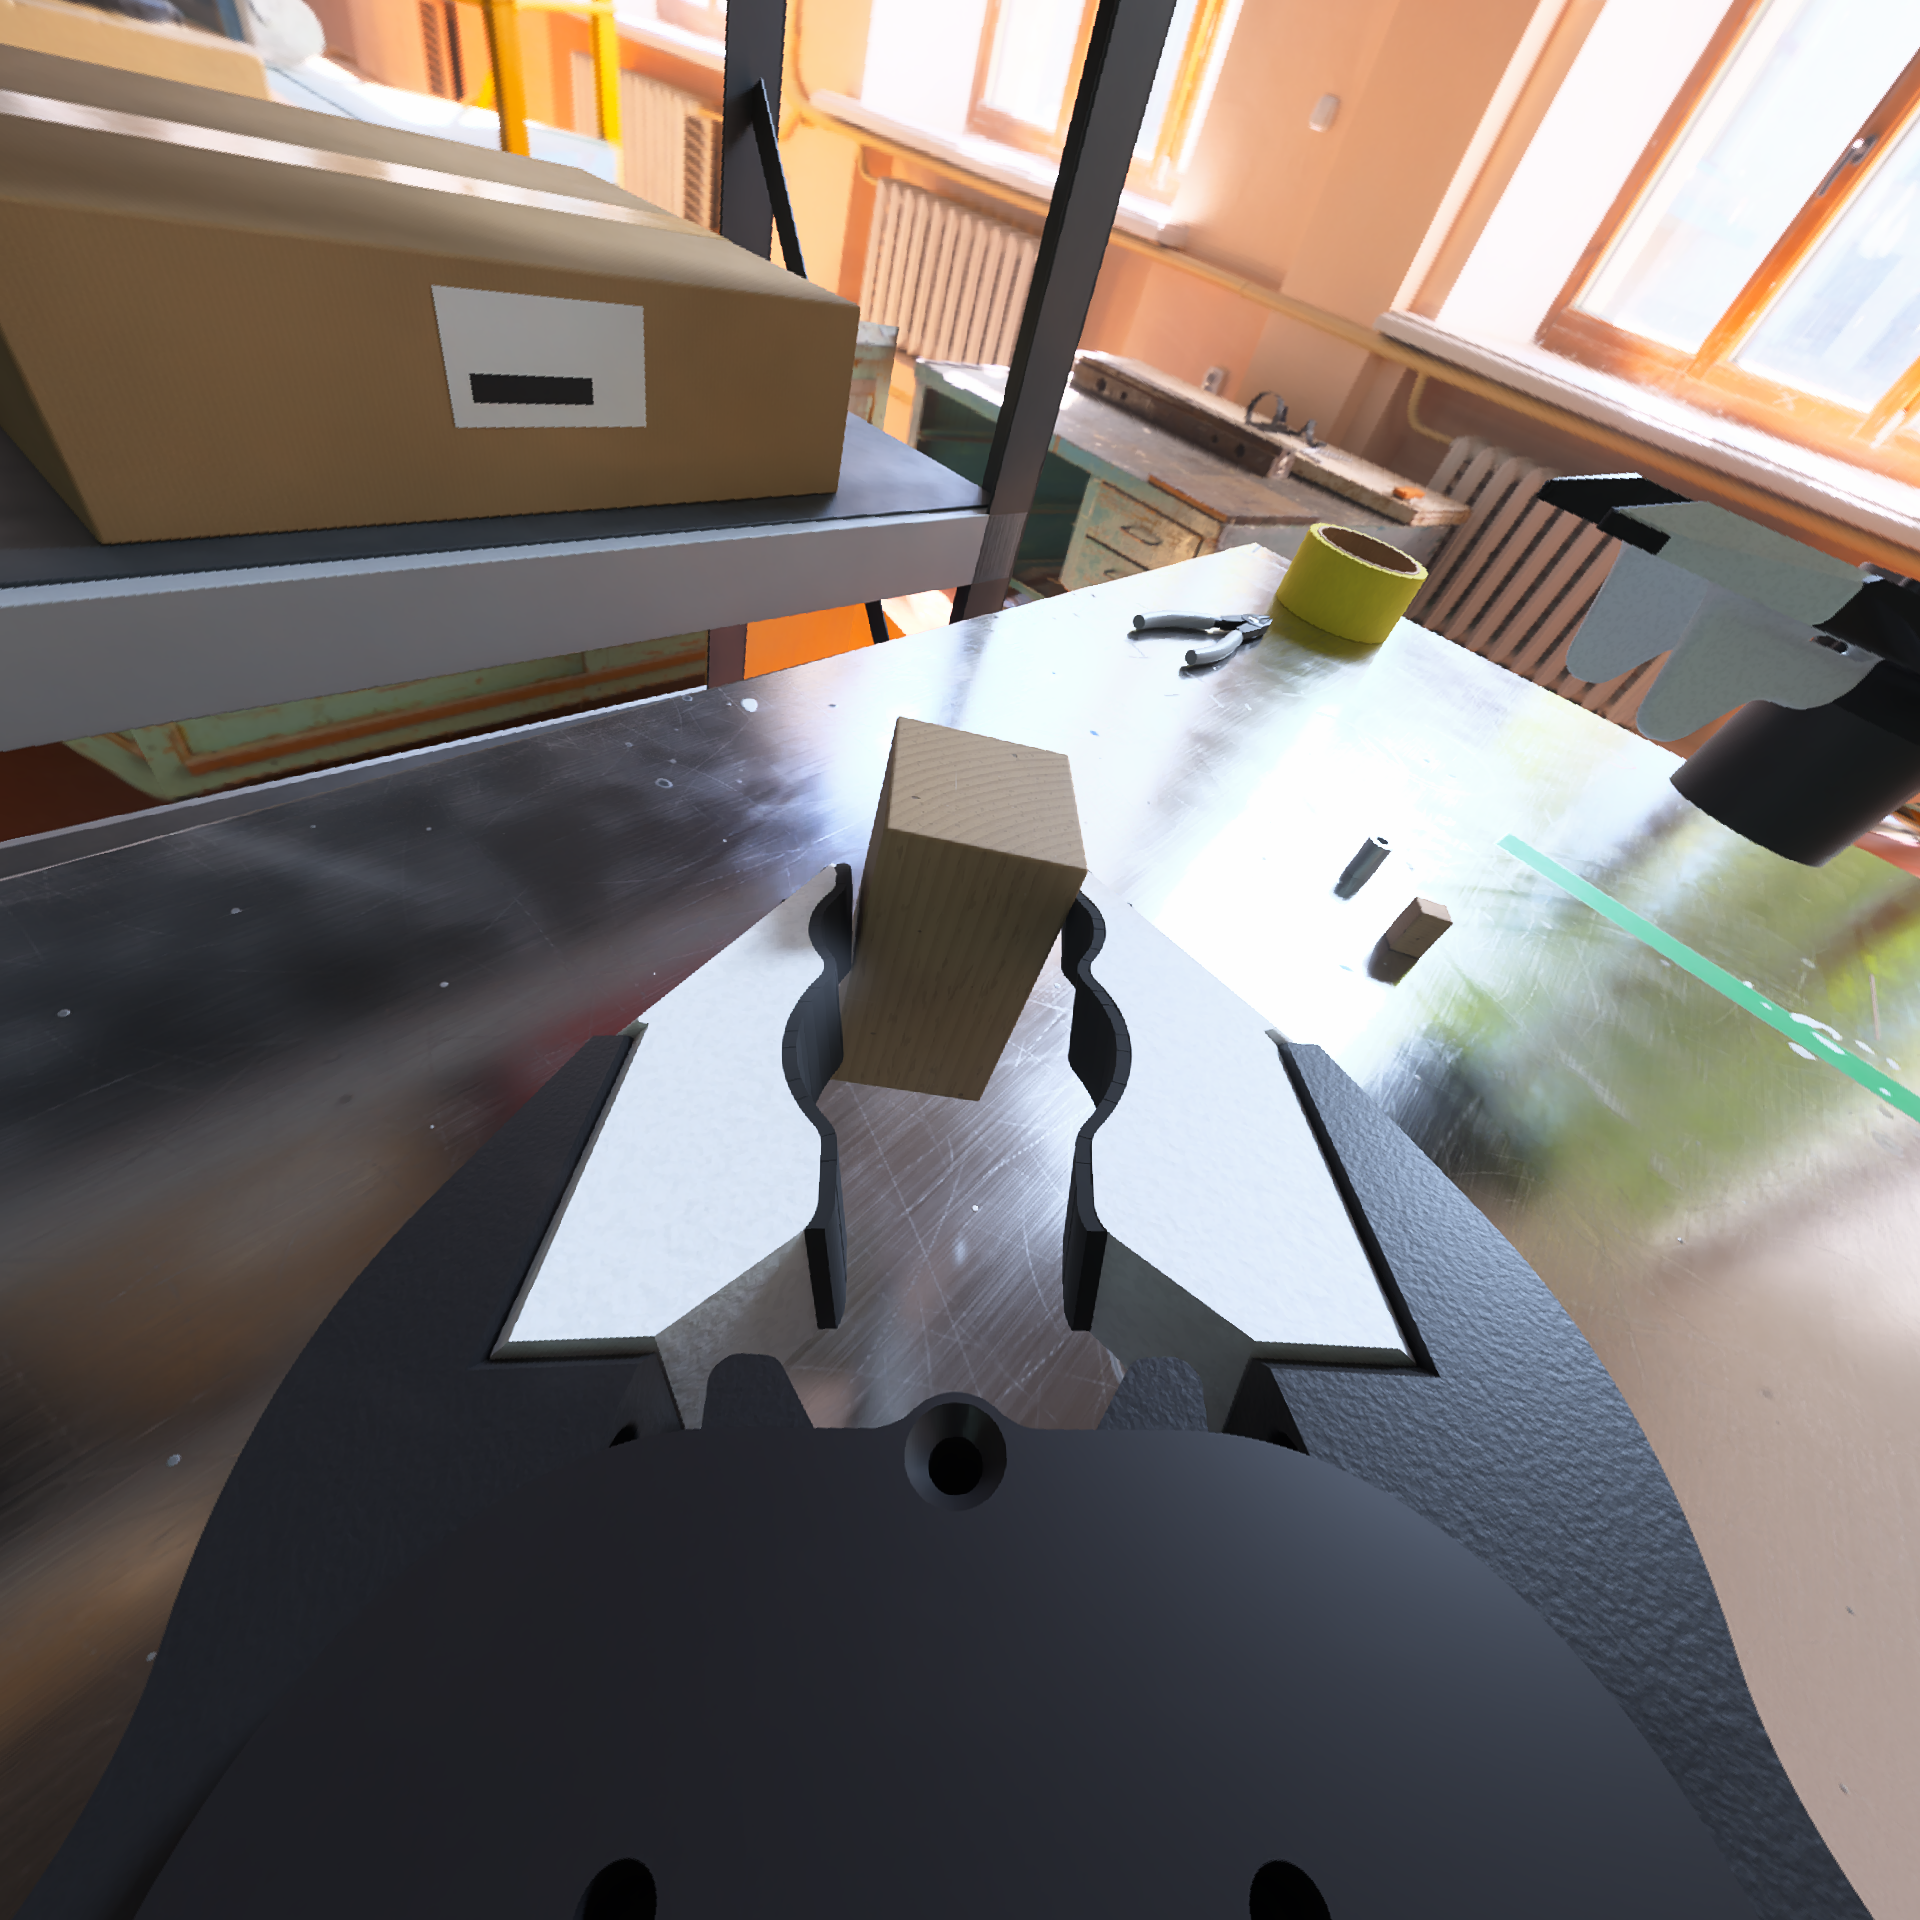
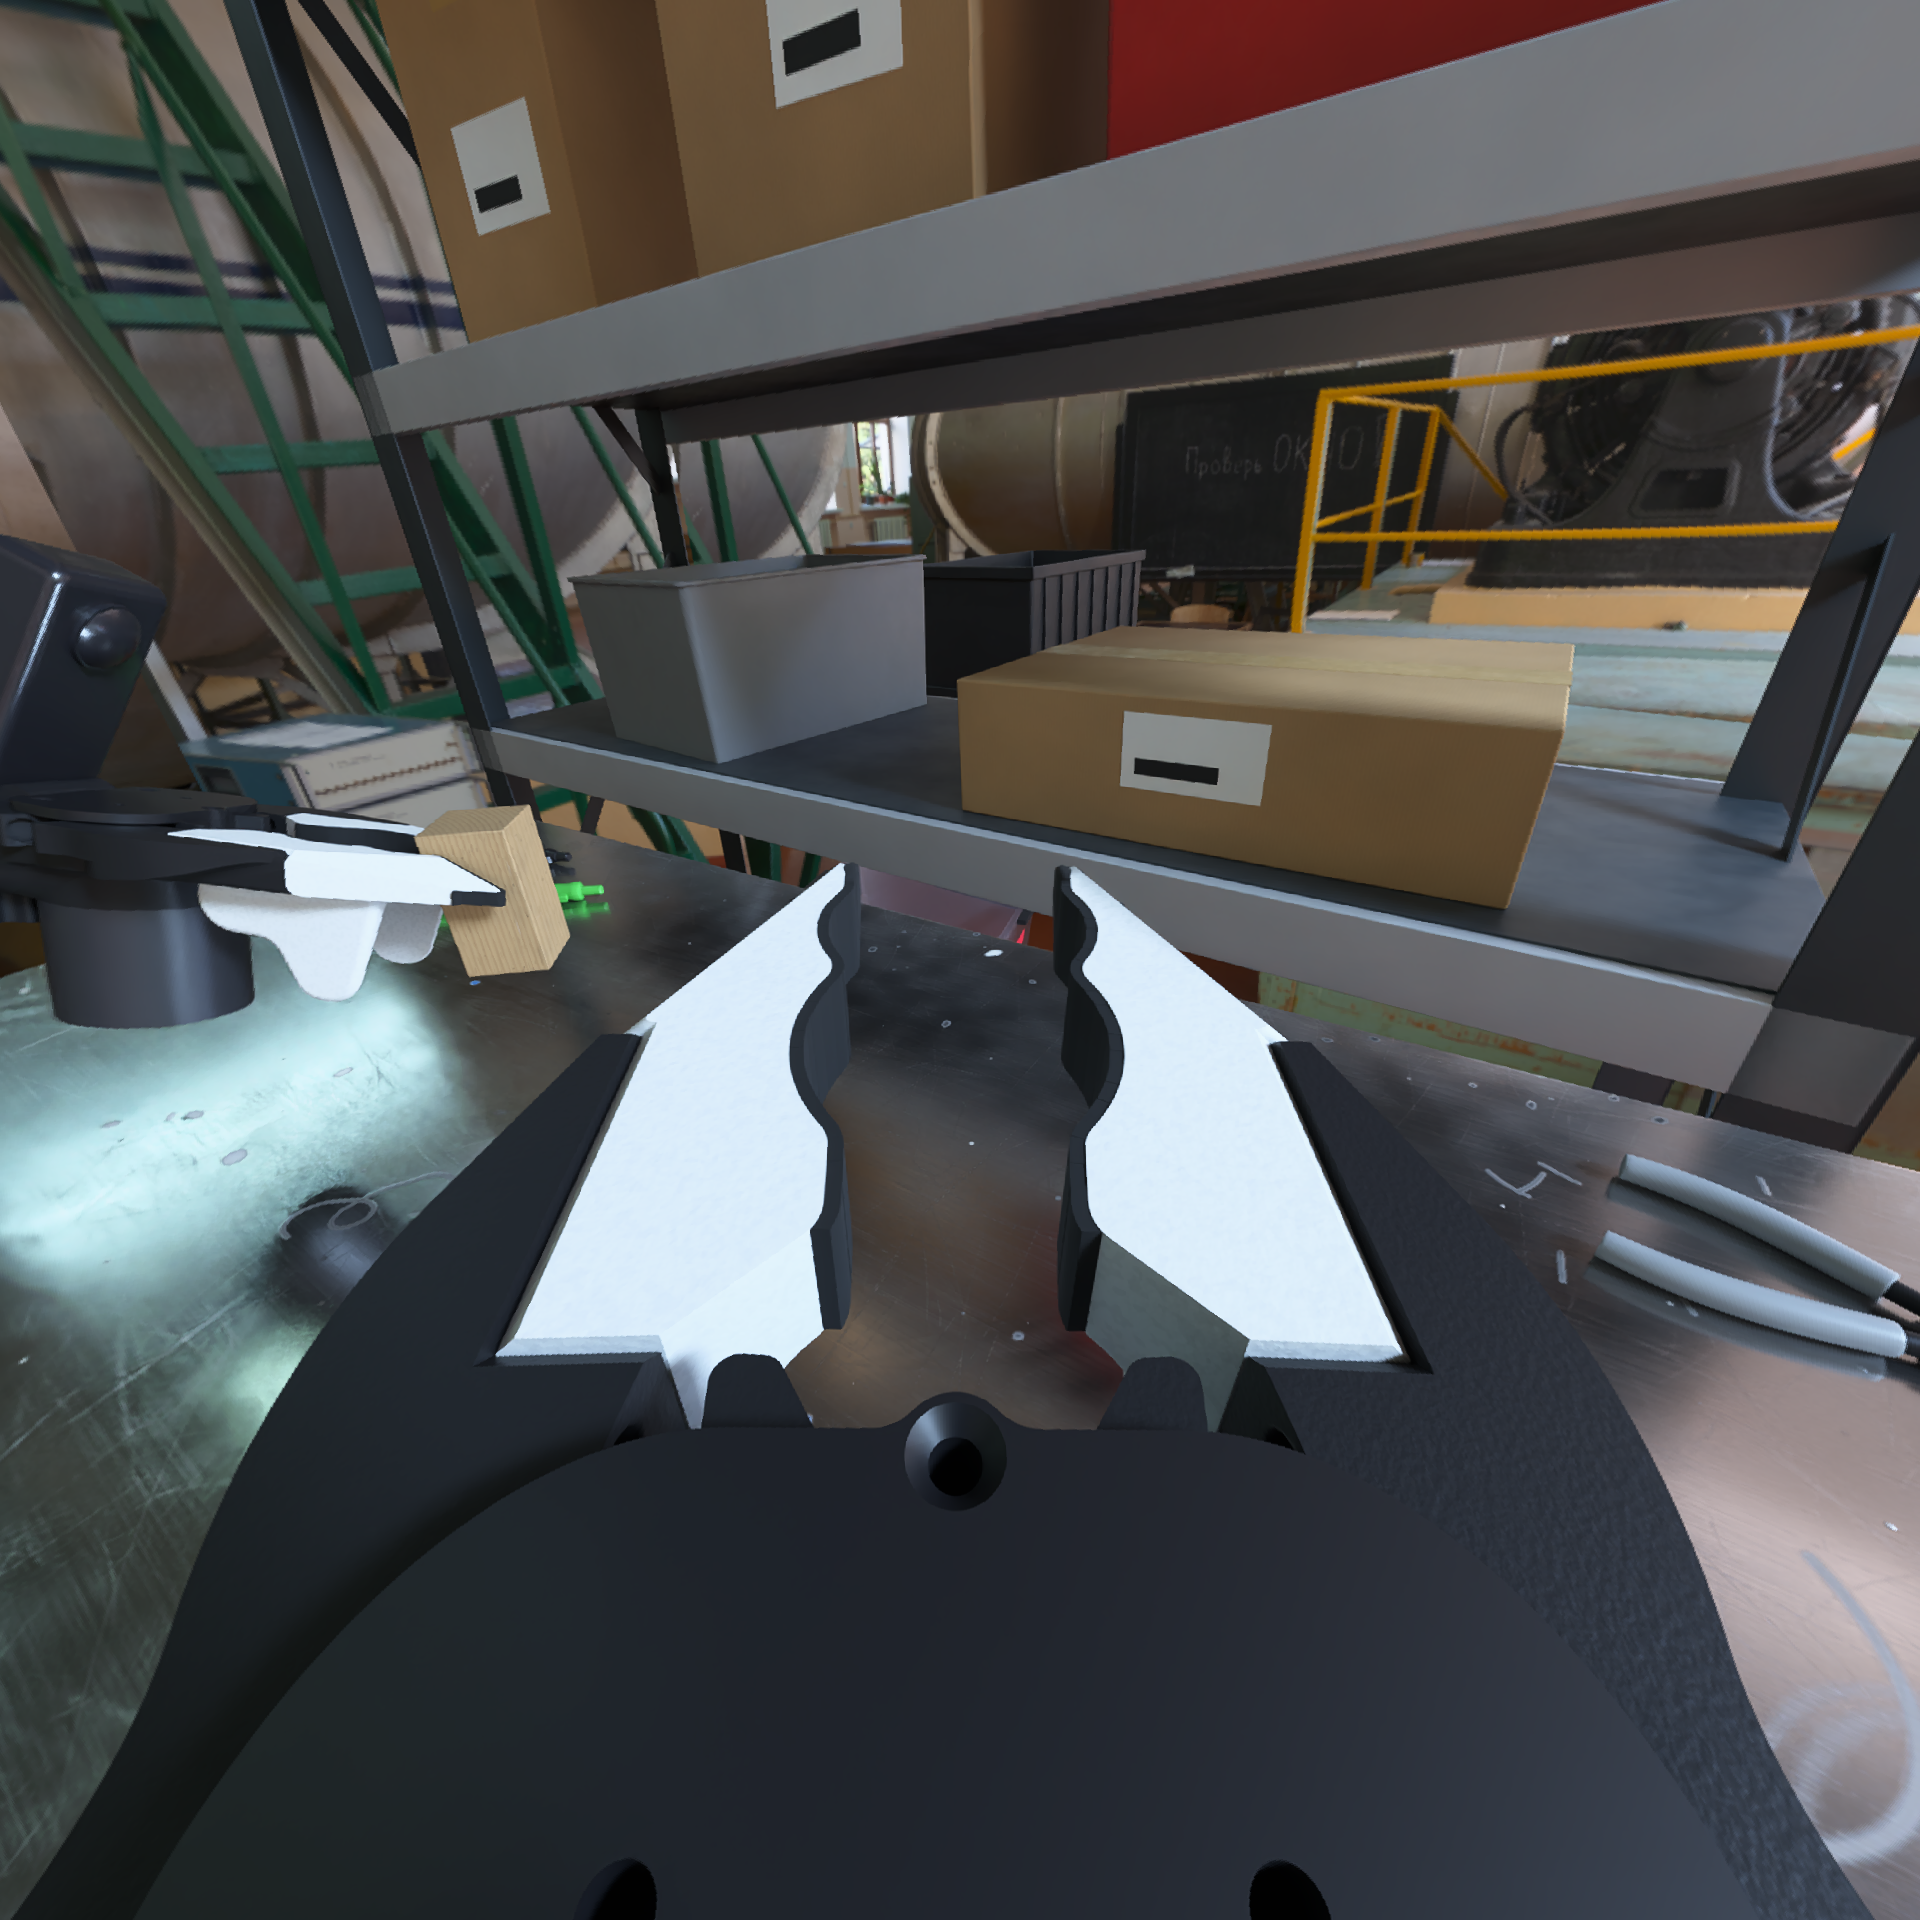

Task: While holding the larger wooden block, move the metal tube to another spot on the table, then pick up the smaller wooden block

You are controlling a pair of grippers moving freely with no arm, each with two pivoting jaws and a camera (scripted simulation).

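My left gripper [image 1: 956,894] is shut on the larger wooden block [image 1: 961,904], held tilted above the metal table [image 1: 520,987]. It also shows in the right wrist view [image 2: 457,883] at the left, with the block [image 2: 509,894] between its fingers. The small metal tube [image 1: 1361,865] lies on the table to the right, and the smaller wooden block [image 1: 1415,928] lies just beside it, a short gap apart. My right gripper [image 2: 956,883] is open and empty above the table, facing the shelf; it shows in the left wrist view [image 1: 1683,644] at the far right, above the tube and small block.
A yellow tape roll [image 1: 1351,582] and pliers [image 1: 1205,634] lie at the table's far end; the pliers' grey handles [image 2: 1756,1268] show at the right. A shelf [image 2: 1143,873] holds a cardboard box [image 2: 1257,748], a grey bin [image 2: 758,644] and a dark bin [image 2: 1029,613].
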